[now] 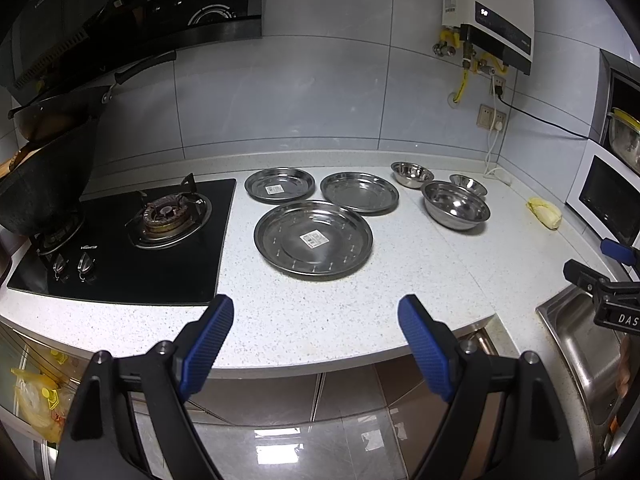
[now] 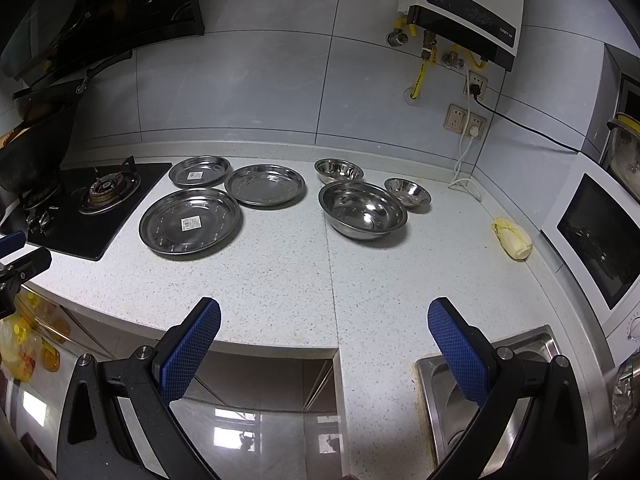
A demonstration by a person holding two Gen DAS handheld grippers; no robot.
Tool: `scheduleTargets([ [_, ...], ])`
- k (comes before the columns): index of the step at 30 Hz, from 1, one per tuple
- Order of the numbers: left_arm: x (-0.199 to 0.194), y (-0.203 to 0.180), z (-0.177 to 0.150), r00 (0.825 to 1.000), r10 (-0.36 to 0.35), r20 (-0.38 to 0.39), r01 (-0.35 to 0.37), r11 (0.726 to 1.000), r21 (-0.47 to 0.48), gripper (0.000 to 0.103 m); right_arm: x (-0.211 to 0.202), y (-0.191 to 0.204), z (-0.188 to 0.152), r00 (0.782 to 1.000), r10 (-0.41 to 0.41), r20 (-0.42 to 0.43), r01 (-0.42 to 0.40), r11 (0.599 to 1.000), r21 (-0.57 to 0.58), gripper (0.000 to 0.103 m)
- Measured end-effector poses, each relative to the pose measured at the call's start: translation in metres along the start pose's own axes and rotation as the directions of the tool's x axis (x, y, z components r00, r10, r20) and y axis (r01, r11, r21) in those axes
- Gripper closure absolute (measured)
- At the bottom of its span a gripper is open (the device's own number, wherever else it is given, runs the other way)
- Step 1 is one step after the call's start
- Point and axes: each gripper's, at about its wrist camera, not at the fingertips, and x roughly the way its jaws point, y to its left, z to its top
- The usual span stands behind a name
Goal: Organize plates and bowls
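A white speckled stone surface fills the middle of both views, backed by a wall of large pale grey tiles. In the left wrist view a black glass gas hob sits at centre left, with a dark wok on its far burner at the left edge and a range hood in the upper left. A white water heater hangs at upper right, yellow hoses below it, with wall sockets underneath. A white microwave oven stands at the right edge, a pale yellow cabbage piece lies near it, and a steel sink occupies the lower right.

Three steel plates lie at frame centre: the large plate nearest, a small plate behind it beside the hob, and a medium plate to its right. Right of them, set apart, cluster three steel bowls: a large bowl, a medium bowl and a small bowl.

The left gripper hangs at the bottom of its frame over the surface's front edge, spread wide and holding nothing. The right gripper does likewise, wide and unloaded.
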Motion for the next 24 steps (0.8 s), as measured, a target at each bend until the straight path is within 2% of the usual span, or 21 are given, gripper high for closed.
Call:
scheduleTargets([
  [24, 0.0063, 0.0001, 0.0008, 1.000, 0.004, -0.007, -0.004, 1.000, -0.005, 0.019, 0.0045, 0.0000, 0.0025, 1.000, 0.002, -0.007, -0.002, 1.000, -0.001, 0.001],
])
